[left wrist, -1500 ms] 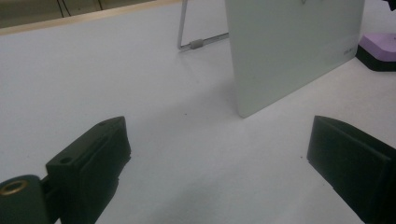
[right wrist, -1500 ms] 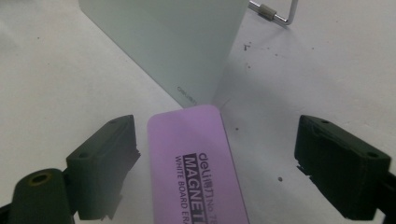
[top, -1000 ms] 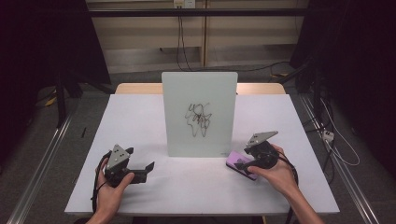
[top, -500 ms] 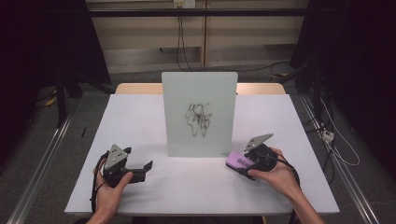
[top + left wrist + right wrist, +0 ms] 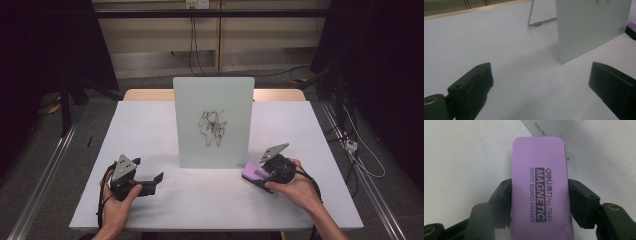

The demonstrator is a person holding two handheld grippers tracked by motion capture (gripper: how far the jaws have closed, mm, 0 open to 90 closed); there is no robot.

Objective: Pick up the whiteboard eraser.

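Clamping a purple eraser (image 5: 540, 187) between its jaws, the right gripper (image 5: 272, 170) rests beside the scribbled whiteboard (image 5: 213, 120); the left gripper (image 5: 541, 87) gapes wide, empty, facing that board.

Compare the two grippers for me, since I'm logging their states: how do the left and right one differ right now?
The left gripper has its jaws spread wide with only bare table between them; the right gripper is closed on the long sides of a purple whiteboard eraser. The left sits off the whiteboard's lower left corner, the right by its lower right corner. Both are hand-held, low over the white table.
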